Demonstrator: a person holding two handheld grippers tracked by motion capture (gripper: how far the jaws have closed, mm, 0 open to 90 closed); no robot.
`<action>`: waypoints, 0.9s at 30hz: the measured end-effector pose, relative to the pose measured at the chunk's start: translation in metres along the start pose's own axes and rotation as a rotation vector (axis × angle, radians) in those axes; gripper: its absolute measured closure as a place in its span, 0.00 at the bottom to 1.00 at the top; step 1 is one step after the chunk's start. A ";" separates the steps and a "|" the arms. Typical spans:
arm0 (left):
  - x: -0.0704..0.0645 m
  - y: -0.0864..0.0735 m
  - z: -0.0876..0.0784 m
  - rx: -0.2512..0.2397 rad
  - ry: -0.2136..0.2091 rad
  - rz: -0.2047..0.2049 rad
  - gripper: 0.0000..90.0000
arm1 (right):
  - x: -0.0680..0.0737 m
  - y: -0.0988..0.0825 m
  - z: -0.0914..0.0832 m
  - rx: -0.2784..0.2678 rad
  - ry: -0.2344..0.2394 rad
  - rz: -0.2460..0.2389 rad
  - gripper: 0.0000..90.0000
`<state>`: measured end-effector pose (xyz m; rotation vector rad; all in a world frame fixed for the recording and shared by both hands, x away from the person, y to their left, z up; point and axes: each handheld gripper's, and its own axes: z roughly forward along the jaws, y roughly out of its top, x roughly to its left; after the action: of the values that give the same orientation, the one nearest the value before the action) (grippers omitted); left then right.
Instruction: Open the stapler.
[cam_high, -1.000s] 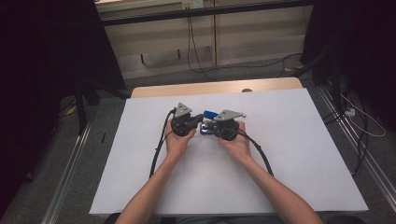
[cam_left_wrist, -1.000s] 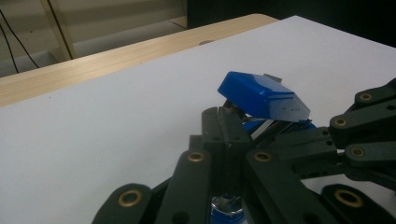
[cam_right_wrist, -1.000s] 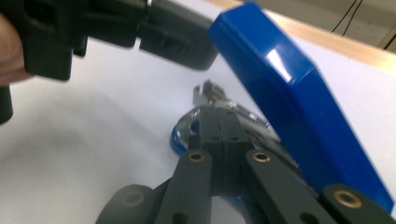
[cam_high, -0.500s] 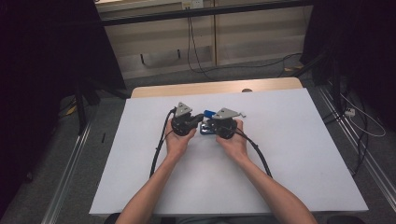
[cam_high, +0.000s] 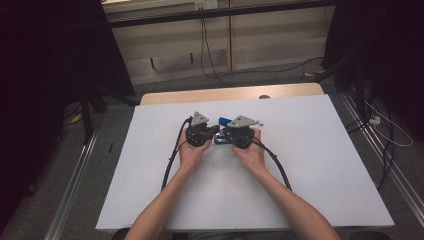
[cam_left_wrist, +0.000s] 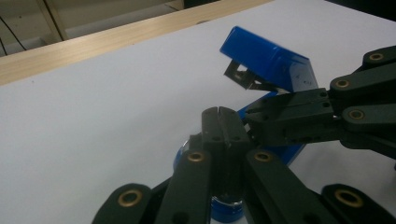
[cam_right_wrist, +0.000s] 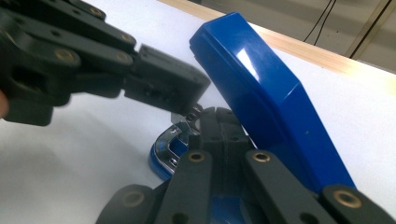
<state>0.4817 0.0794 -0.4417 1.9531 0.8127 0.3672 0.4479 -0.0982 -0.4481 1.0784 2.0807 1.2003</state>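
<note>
A blue stapler (cam_high: 223, 121) lies at the centre of the high view on the white table (cam_high: 325, 165), between the two grippers, its lid (cam_right_wrist: 261, 93) swung up and open. In the left gripper view the lid occupies the upper right, with the metal staple carrier (cam_left_wrist: 245, 77) exposed beneath it; in the right gripper view the lid runs from top centre to lower right, and the chrome channel (cam_right_wrist: 175, 135) of the base sits at centre.

Left gripper (cam_high: 212, 131): jaws clenched together, nothing between them, tips over the blue base. Right gripper (cam_high: 222, 135): jaws likewise clenched and empty, tips at the channel below the raised lid. Seen from each gripper's camera, the other gripper's tips meet its own at the stapler's open mouth.

The step in hand appears to be work inside the opened stapler, probably on its staple channel. The next move likely calls for one gripper to steady the base while the other presses or slides the inner part, since the light stapler may otherwise skid on the smooth table.
</note>
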 end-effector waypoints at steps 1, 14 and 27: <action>0.000 0.000 0.000 0.000 0.000 0.000 1.00 | 0.000 0.000 0.000 0.000 -0.001 0.001 1.00; -0.001 -0.003 0.003 0.012 0.013 0.013 1.00 | 0.000 -0.001 0.002 0.003 -0.010 0.002 1.00; 0.000 -0.006 0.005 0.019 0.011 0.019 1.00 | 0.003 -0.001 0.005 -0.008 -0.031 0.022 1.00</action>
<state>0.4820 0.0780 -0.4490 1.9788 0.8079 0.3831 0.4494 -0.0939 -0.4519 1.1120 2.0437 1.1938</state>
